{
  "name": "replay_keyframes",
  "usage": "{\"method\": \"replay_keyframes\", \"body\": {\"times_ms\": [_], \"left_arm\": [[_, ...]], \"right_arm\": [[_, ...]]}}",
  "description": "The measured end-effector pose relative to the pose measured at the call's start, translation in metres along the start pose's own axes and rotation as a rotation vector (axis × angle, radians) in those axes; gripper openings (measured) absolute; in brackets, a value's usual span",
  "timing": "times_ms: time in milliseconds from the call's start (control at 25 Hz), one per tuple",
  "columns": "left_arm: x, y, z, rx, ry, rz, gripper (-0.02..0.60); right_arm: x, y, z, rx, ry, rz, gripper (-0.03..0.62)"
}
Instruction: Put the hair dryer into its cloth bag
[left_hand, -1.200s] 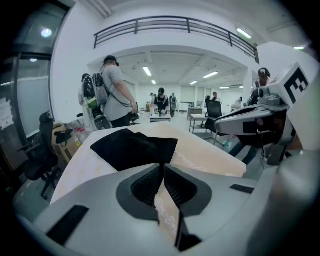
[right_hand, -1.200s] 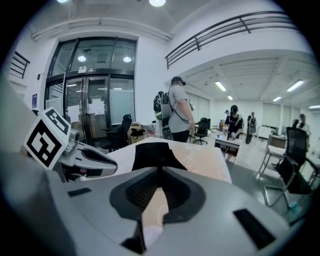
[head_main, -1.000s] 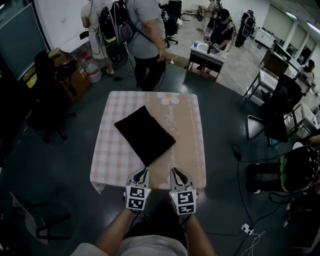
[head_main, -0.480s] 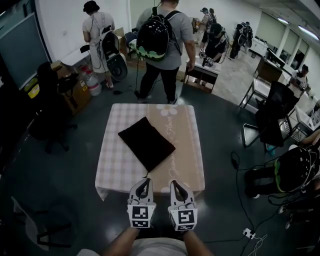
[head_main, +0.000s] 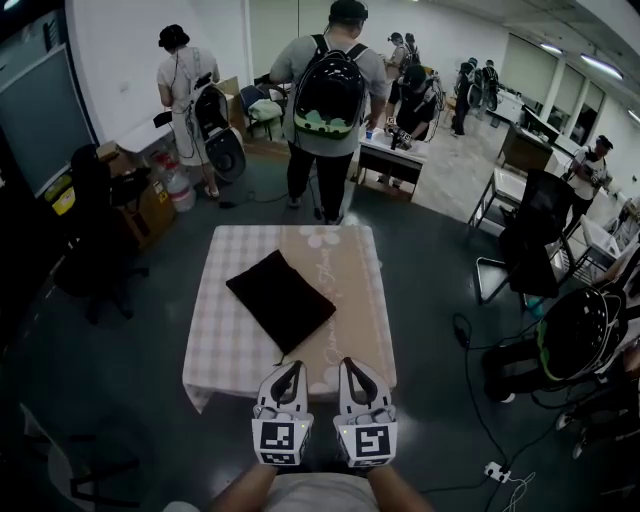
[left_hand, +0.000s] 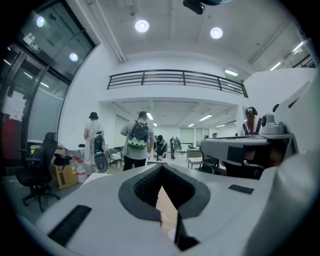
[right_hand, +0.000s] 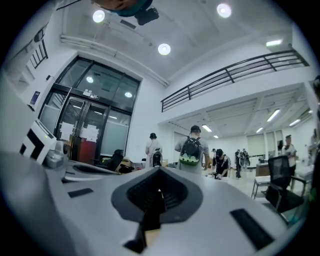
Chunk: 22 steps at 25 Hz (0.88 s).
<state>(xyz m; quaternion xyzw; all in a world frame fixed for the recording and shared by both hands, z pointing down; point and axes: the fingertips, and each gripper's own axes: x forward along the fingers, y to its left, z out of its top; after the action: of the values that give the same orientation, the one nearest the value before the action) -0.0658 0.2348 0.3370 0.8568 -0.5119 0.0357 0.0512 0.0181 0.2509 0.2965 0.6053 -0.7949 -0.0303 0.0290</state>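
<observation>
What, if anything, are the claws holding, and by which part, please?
Nothing: the left claw and the right claw are shut and empty; the black cloth bag lies apart on the table.

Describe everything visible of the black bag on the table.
The black cloth bag is a plain, soft-looking, matte rectangle, lying flat and turned diagonally near the middle of the tablecloth, across its checked part and beige band. No opening or drawstring can be made out. Only the tablecloth touches it.
</observation>
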Motion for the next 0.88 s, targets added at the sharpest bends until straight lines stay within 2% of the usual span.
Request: {"method": "replay_keyframes", "body": {"times_ms": [400, 880], "left_arm": [[-0.001, -0.023, 0.003, -0.011, -0.001, -0.018, 0.008], [0.014, -0.037, 0.025, -0.006, -0.028, -0.063, 0.008]], "right_arm": [[-0.01, -0.01, 0.0, -0.012, 0.011, 0.012, 0.015], [-0.002, -0.022, 0.018, -0.034, -0.004, 0.007, 0.015]]}}
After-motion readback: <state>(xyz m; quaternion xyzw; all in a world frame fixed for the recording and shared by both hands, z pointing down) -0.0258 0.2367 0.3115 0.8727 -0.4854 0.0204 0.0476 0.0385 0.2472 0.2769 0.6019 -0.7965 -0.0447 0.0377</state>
